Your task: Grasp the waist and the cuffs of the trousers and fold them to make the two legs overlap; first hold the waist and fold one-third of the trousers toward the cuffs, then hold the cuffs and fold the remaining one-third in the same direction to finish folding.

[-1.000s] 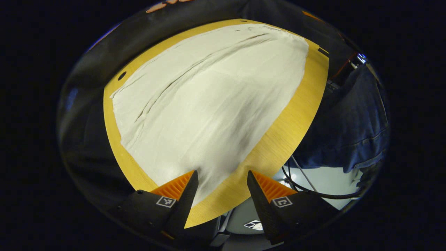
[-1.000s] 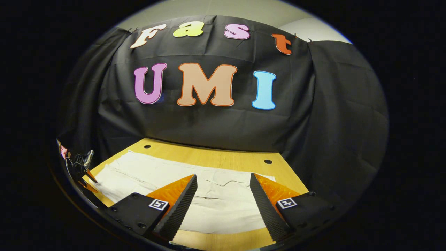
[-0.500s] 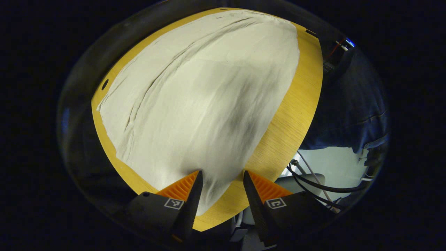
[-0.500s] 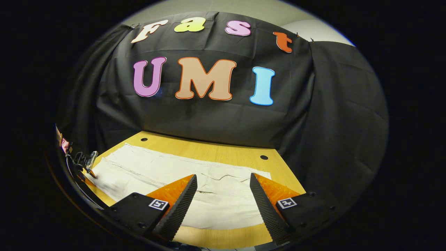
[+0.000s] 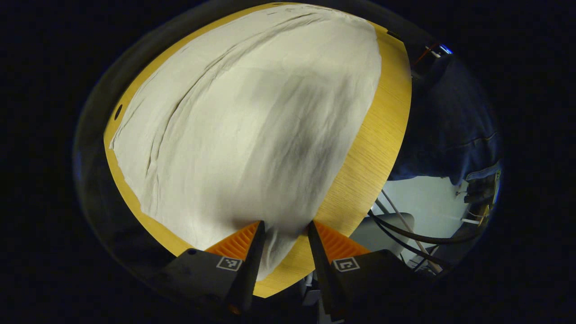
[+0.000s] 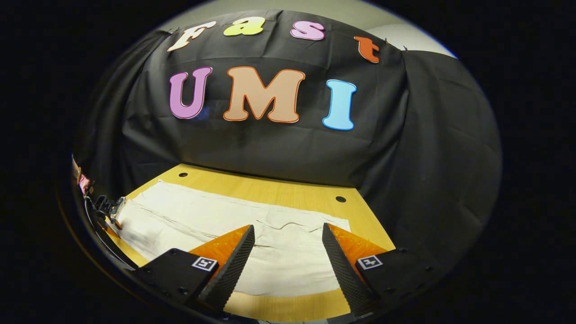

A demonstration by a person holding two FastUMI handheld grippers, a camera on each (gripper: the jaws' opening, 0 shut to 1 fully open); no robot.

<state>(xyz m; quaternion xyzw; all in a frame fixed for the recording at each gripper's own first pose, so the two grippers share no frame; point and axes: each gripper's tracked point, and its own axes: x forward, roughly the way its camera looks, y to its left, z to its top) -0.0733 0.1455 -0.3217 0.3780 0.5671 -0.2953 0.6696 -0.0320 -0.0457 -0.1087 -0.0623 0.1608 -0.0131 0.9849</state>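
Left gripper view, left gripper (image 5: 285, 229) fingers narrower around trousers (image 5: 252, 117) corner, perhaps touching

No readable text; square coded markers on both grippers' finger mounts stay illegible.

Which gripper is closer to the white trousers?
Left. The left gripper straddles a corner of the trousers at the table edge; the right gripper hovers open above them.

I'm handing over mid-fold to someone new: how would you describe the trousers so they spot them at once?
Find the yellow wooden table in front of the black cloth wall. The trousers are the pale cream cloth spread flat over most of it, the one soft, creased thing on the smooth wood.
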